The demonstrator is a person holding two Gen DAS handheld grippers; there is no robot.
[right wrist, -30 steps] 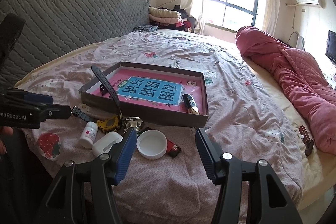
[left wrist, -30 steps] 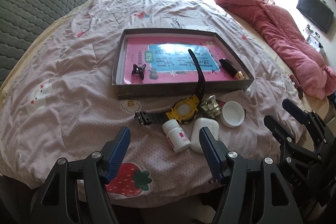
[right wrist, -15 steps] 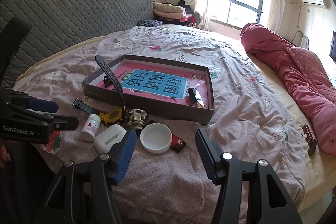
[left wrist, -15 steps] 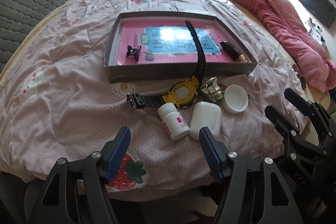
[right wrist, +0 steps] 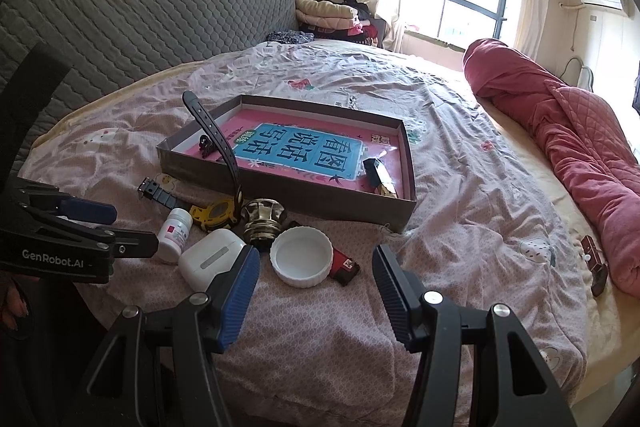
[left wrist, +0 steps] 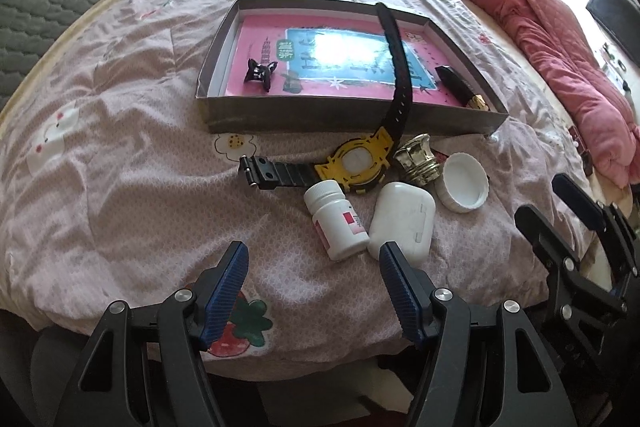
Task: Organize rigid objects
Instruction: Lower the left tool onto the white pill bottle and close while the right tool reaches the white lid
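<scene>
Inside, the flat box (left wrist: 352,123) held a pink book (left wrist: 340,67), a little black clip (left wrist: 260,73) and a black-and-gold tube (left wrist: 460,87). Just outside lay the watch (left wrist: 360,163), pill bottle (left wrist: 336,219), white case (left wrist: 402,219) and white lid (left wrist: 464,183). Both the left gripper (left wrist: 312,283) and right gripper (right wrist: 316,291) were wide open, holding nothing. The left one had dipped closer to the bed since before.

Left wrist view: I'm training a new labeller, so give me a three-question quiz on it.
1. True or false: the black hair clip lies inside the tray.
2. What touches the pill bottle on its right? A white case, B white lid, C gold cap.
3. How many things are between the left gripper jaws?

Key: 1 true. 2 A, the white case. 3 None; the jaws stand open.
</scene>
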